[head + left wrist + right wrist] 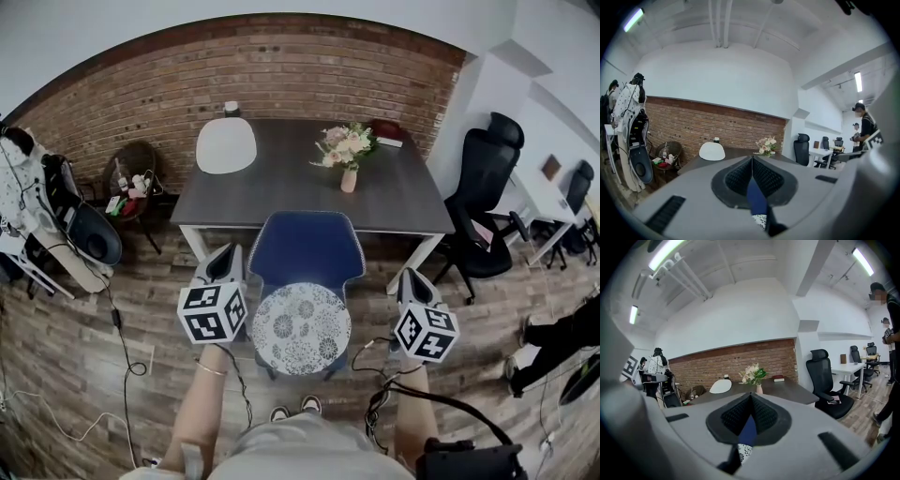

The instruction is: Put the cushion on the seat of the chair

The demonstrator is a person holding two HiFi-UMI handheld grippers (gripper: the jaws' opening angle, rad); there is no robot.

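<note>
- Round cushion (301, 329) sits flat on the blue chair's (305, 246) seat, toward its front edge.
- Left gripper (227, 255) and right gripper (411, 279) flank the chair, fingers clenched on nothing.
- I reckon staying wide of the chair avoids nudging the cushion.

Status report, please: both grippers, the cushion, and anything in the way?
Both shut, empty: left gripper, right gripper, one on each side of the chair. The cushion lies on its seat. Nothing in the way.
</note>
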